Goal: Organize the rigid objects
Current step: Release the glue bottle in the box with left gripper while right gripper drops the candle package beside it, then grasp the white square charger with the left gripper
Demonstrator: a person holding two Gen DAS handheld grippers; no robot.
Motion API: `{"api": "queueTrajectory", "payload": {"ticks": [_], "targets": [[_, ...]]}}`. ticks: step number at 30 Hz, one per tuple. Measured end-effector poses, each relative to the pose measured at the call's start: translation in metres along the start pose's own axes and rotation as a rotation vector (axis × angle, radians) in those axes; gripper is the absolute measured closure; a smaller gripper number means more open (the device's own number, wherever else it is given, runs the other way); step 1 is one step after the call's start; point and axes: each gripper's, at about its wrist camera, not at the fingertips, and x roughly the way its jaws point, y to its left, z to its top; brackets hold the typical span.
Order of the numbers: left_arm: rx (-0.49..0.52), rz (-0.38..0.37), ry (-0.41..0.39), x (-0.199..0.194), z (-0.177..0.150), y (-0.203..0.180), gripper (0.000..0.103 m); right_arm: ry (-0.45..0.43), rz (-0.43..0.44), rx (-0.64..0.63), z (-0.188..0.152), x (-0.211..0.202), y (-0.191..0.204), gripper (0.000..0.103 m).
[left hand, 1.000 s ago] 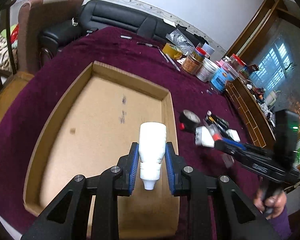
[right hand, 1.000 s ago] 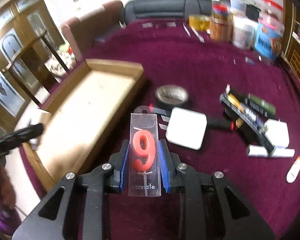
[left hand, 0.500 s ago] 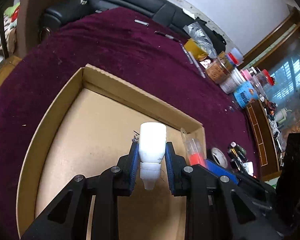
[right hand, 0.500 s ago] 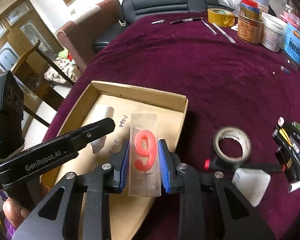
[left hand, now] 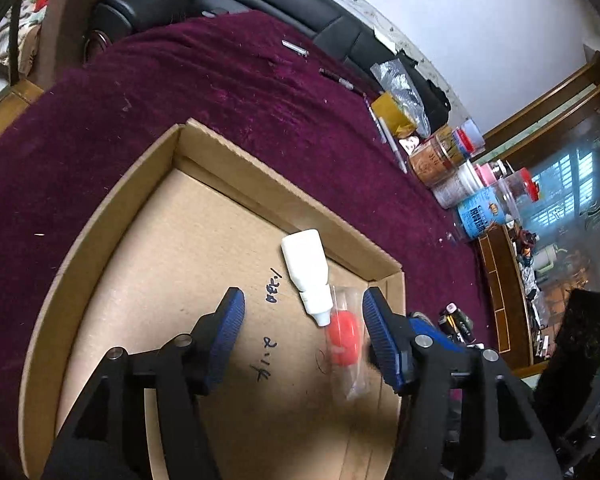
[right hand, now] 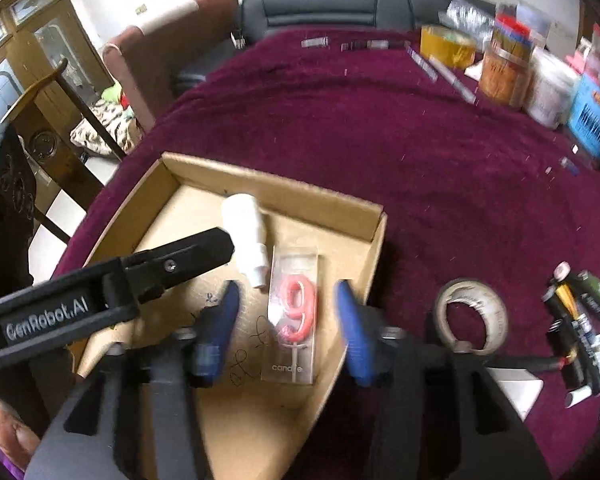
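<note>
Two things already lie inside the shallow cardboard box (right hand: 374, 222): a white squeeze bottle (left hand: 305, 270), on its side with its nozzle pointing toward the cameras, and the number-nine candle in its clear packet (right hand: 294, 314), flat on the box floor just beside the bottle's nozzle end. Whether the nozzle touches the packet I cannot tell.

The left gripper (left hand: 302, 322) has its blue fingers spread wide apart and holds nothing; the bottle lies on the box floor in front of them. The right gripper (right hand: 286, 322) is likewise spread, its fingers standing clear on either side of the candle packet (the picture is somewhat blurred here, but a gap shows on both sides).

So this pair of items looks placed. Much is left, by my judgement: on the purple-covered bench (right hand: 380, 120) to the right of the box there remain a roll of tape (right hand: 471, 316), a cluster of pens or markers (right hand: 576, 304) and a white flat item (right hand: 516, 390) at the edge of view. Jars and tubs (left hand: 460, 176) stand along the far side, and whether they belong to the job is not clear.
</note>
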Motion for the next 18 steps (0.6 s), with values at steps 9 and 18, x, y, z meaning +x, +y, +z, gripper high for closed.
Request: {"api": "queueTrajectory", "payload": {"ticks": [9, 18], "targets": [[0.025, -0.021, -0.078, -0.047, -0.025, -0.038, 0.044, -0.457, -0.272, -0.039, -0.034, -0.131, -0.034, 0.018], [0.305, 0.004, -0.028, -0.028, -0.086, -0.15, 0.033, -0.586, -0.586, 0.088, -0.102, -0.154, -0.142, 0.0]]}}
